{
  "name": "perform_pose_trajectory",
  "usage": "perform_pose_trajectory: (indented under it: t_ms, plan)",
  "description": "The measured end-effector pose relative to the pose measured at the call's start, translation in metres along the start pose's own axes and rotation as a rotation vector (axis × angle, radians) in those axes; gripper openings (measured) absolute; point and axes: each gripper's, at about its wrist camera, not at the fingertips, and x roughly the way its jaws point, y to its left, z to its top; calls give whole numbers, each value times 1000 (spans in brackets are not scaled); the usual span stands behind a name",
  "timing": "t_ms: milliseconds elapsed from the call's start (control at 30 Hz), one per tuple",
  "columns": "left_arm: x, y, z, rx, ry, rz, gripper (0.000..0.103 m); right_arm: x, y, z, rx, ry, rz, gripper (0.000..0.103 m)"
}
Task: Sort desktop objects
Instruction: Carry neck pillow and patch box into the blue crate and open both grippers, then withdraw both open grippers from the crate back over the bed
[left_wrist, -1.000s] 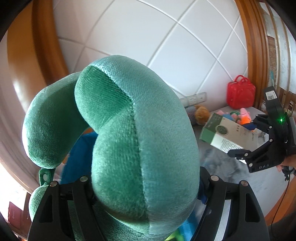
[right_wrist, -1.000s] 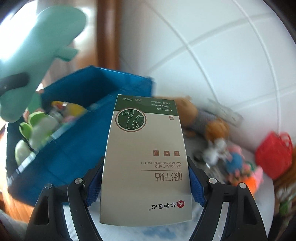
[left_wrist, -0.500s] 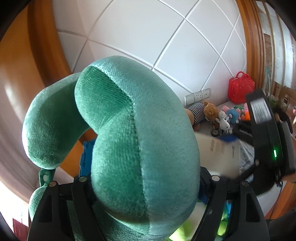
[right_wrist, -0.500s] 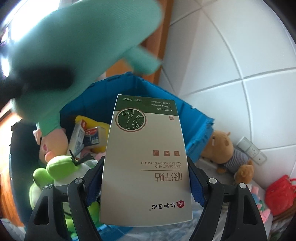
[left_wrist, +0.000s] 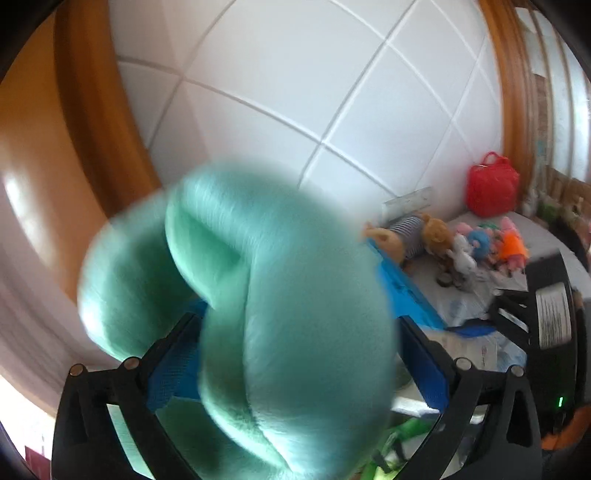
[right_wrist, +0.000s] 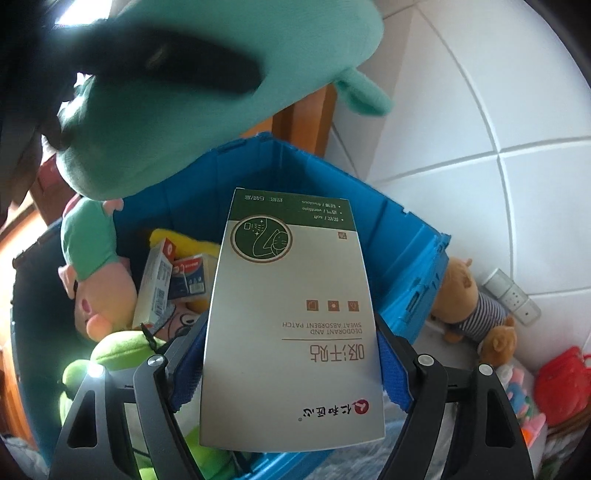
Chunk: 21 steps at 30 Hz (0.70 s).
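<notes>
My left gripper (left_wrist: 295, 354) stands with its jaws spread wide around a green plush neck pillow (left_wrist: 266, 314), which is blurred; I cannot tell whether the pads still grip it. The pillow also shows in the right wrist view (right_wrist: 192, 85), above the blue storage bin (right_wrist: 406, 258). My right gripper (right_wrist: 291, 354) is shut on a white and green deodorant patch box (right_wrist: 291, 325) and holds it over the bin's opening. The bin holds plush toys and small boxes (right_wrist: 162, 280).
A brown plush bear in a striped shirt (right_wrist: 476, 306) lies on the table right of the bin by a wall socket (right_wrist: 513, 295). Small colourful toys (left_wrist: 491, 243) and a red bag (left_wrist: 491, 184) sit further right. White tiled wall behind.
The left gripper's jaws have spread wider and the pillow has dropped lower and blurred. The right gripper has carried the box further over the bin.
</notes>
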Motion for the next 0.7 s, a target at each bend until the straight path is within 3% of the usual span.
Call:
perform_pose_trajectory:
  t_ms: [267, 700]
  plan:
    - [-14, 17, -7, -72, -24, 22, 103, -15, -11, -20, 34, -15, 20, 103]
    - [-43, -29, -14, -107, 7, 103, 103, -52, -24, -53, 35, -49, 68, 103]
